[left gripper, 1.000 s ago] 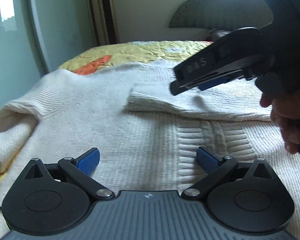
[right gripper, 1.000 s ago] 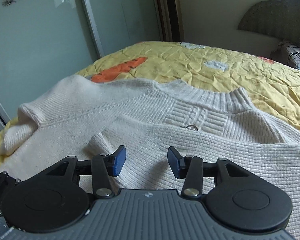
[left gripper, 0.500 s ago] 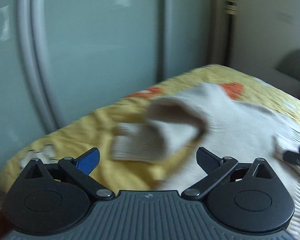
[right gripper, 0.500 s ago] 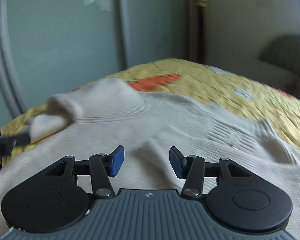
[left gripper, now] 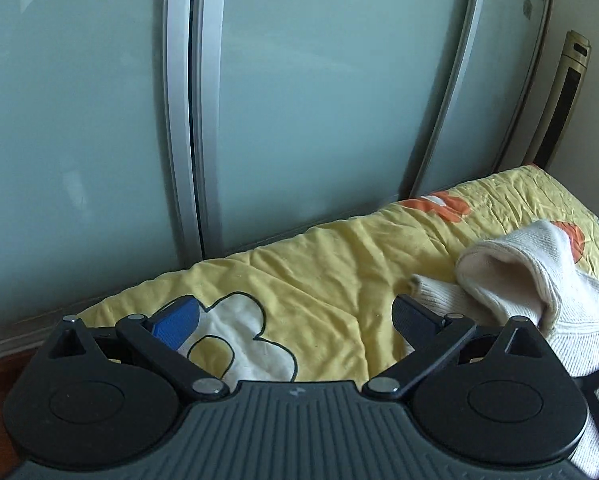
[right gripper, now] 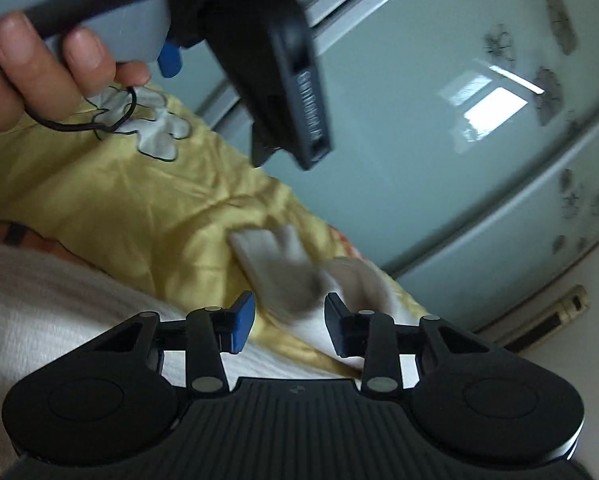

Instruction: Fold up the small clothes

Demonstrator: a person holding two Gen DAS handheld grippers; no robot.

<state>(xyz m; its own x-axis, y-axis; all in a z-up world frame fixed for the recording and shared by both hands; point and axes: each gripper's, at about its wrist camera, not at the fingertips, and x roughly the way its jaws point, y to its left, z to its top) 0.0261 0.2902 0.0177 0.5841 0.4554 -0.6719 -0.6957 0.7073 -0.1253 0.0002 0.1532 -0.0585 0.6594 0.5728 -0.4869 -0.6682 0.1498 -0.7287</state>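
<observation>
Left gripper point(left gripper: 295, 316) jaws wide apart, empty, over yellow quilt point(left gripper: 331, 276). Right gripper point(right gripper: 289, 322) jaws closing, unclamped, blurred cream sweater cuff point(right gripper: 295, 276) beyond tips at frame centre.

Frosted sliding wardrobe doors point(left gripper: 299, 112) behind yellow bedspread point(left gripper: 319, 280)

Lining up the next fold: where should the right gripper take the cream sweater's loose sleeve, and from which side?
Take the sleeve at its ribbed cuff, which lies flat on the yellow quilt past the bend. Come from the sweater body side, low. The right gripper already faces it, jaws closing, nothing clamped.
</observation>
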